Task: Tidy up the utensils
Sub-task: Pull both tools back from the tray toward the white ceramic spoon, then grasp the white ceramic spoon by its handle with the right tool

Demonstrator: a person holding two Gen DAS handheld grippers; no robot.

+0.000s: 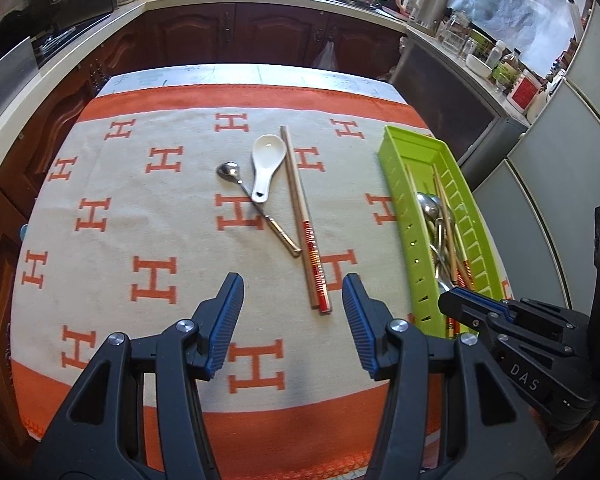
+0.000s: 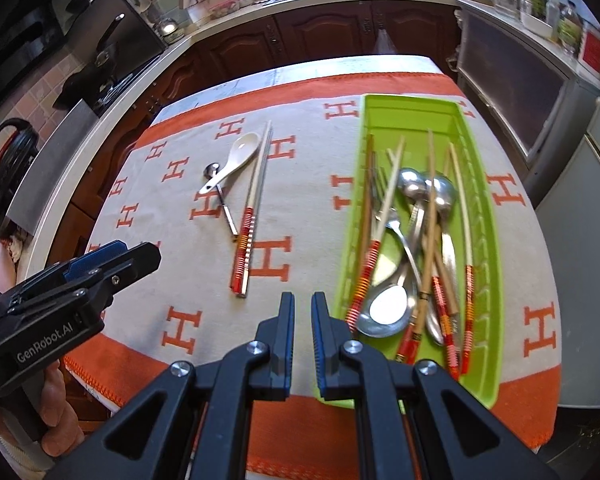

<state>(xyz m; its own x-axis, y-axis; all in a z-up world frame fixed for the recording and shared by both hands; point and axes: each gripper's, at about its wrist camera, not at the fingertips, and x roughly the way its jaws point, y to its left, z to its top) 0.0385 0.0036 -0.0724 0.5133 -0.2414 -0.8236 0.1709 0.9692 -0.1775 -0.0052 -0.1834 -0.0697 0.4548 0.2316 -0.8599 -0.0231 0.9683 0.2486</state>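
Observation:
A white ceramic spoon (image 1: 263,164), a metal spoon (image 1: 256,208) and a pair of chopsticks with red-banded ends (image 1: 306,224) lie on the orange-and-cream cloth. They also show in the right wrist view: the white spoon (image 2: 232,162), the metal spoon (image 2: 220,196) and the chopsticks (image 2: 252,208). A green tray (image 1: 410,224) (image 2: 364,184) at the right holds several spoons and chopsticks. My left gripper (image 1: 293,300) is open and empty above the cloth, near the chopsticks' ends. My right gripper (image 2: 302,312) is empty, its jaws a narrow gap apart, left of the tray's near end.
The cloth-covered table (image 1: 112,240) stands in a kitchen. Dark wood cabinets (image 1: 236,36) and a counter run along the back and left. A grey fridge (image 1: 572,184) stands to the right. The right gripper's body (image 1: 532,340) shows at the tray's near end.

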